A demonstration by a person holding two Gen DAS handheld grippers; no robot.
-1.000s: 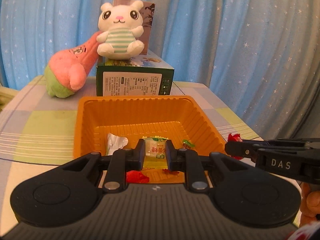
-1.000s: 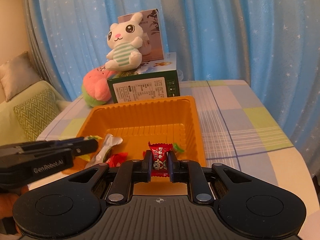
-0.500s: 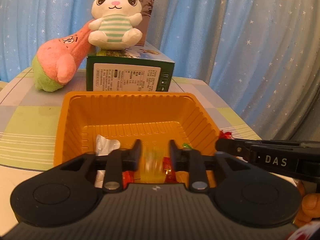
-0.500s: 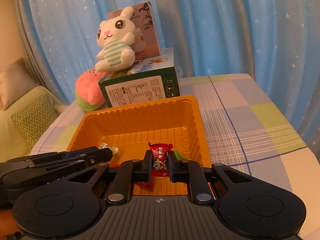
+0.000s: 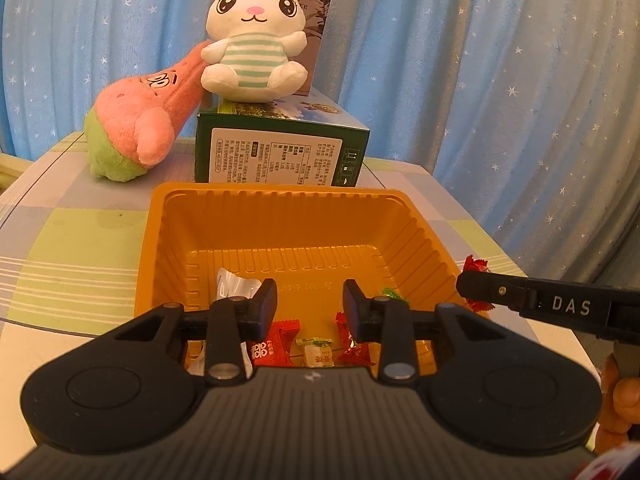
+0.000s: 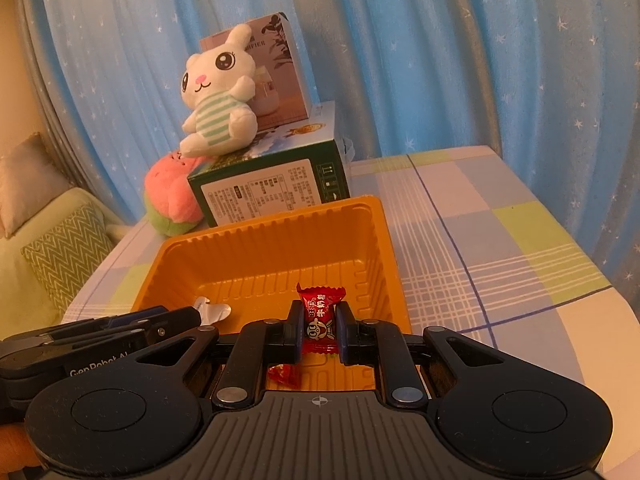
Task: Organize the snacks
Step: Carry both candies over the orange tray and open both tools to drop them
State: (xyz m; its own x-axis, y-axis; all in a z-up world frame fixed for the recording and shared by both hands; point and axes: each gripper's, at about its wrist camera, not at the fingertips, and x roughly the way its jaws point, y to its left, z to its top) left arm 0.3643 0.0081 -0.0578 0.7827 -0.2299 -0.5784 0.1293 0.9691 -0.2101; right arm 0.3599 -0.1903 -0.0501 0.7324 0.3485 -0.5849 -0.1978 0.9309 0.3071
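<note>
Blue starry curtain (image 5: 480,80) behind; left tool (image 5: 309,304) now spread, pale candy (image 5: 318,354) dropped into orange tray (image 5: 280,216). Right tool (image 6: 318,330) pinching red candy (image 6: 319,314) above tray, likely next.

L gripper (image 5: 309,306) opened (yellow candy (image 5: 318,354) dropped in tray (image 5: 280,216)).

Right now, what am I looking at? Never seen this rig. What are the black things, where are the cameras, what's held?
No robot arm: a person carries a two-finger handheld gripper in each hand, each with a fisheye camera looking forward along its jaws. The left wrist view shows the left gripper, its jaws apart and empty after just opening, over the orange tray. Below it lie wrapped candies, including a pale green one. The right wrist view shows the right gripper shut on a red candy above the same tray. The tray sits on a checked tablecloth. Behind it, a white plush bunny sits on a green box.
</note>
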